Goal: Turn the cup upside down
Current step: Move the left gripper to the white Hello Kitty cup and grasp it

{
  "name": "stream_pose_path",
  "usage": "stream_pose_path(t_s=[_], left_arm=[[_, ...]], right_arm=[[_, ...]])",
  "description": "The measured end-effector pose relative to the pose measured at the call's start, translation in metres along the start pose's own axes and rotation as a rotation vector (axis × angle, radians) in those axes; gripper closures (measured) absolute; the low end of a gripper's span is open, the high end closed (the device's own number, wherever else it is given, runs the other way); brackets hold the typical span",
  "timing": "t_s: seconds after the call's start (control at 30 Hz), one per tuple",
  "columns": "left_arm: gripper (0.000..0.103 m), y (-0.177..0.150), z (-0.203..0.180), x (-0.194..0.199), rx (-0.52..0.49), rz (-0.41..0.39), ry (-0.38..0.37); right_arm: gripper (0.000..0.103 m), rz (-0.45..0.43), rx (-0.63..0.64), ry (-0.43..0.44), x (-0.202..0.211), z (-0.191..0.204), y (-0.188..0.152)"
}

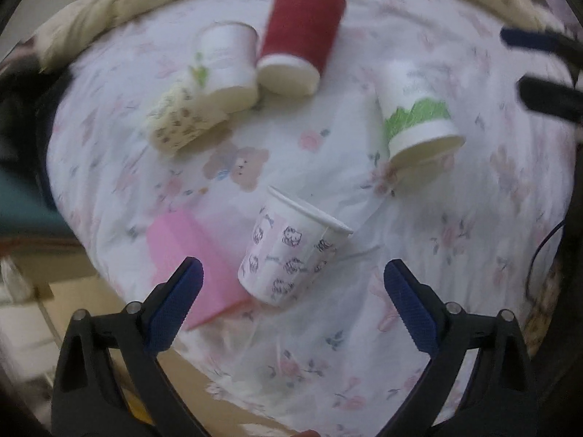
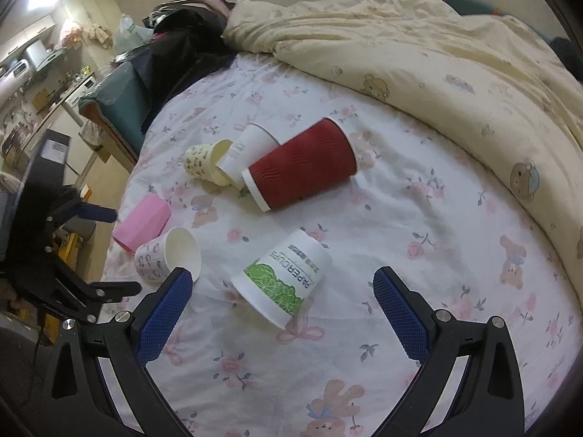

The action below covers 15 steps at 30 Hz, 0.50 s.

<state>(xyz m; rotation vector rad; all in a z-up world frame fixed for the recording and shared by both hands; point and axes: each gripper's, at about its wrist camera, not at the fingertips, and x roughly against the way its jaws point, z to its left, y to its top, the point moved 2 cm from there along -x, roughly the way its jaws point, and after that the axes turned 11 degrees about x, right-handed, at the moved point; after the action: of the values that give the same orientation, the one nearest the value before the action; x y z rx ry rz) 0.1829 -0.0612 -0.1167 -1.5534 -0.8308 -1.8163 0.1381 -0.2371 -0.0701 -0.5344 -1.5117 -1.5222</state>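
Several paper cups lie on their sides on a floral bed sheet (image 2: 419, 218). A small white cup with cat drawings (image 1: 288, 255) lies just ahead of my open, empty left gripper (image 1: 293, 273); it also shows in the right wrist view (image 2: 164, 255). A white cup with a green leaf print (image 2: 282, 278) lies between the open fingers of my empty right gripper (image 2: 282, 284); it also shows in the left wrist view (image 1: 415, 120). A tall red cup (image 2: 302, 169), a plain white cup (image 2: 247, 149), a cream patterned cup (image 2: 204, 162) and a pink cup (image 2: 142, 224) lie further off.
A cream quilt (image 2: 437, 47) is bunched along the far side of the bed. Dark clothes (image 2: 182, 36) lie at the far left corner. The bed's left edge drops off to a cluttered floor and furniture (image 2: 54, 109). My left gripper shows at the left of the right wrist view (image 2: 73, 247).
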Motion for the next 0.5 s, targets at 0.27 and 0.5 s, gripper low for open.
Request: stream_pose_path(t_s=[0.27,0.5], left_arm=[[0.010,0.014,0.002,-0.046,-0.034,0.117,0.023],[0.040,0.017,0.004,-0.046,0.008,0.107,-0.030]], right_arm=[[0.001,0.023,-0.011,0.000,-0.007,-0.004,-0.004],[0.001,0.030,-0.006,0.000,-0.010,-0.003,-0.004]])
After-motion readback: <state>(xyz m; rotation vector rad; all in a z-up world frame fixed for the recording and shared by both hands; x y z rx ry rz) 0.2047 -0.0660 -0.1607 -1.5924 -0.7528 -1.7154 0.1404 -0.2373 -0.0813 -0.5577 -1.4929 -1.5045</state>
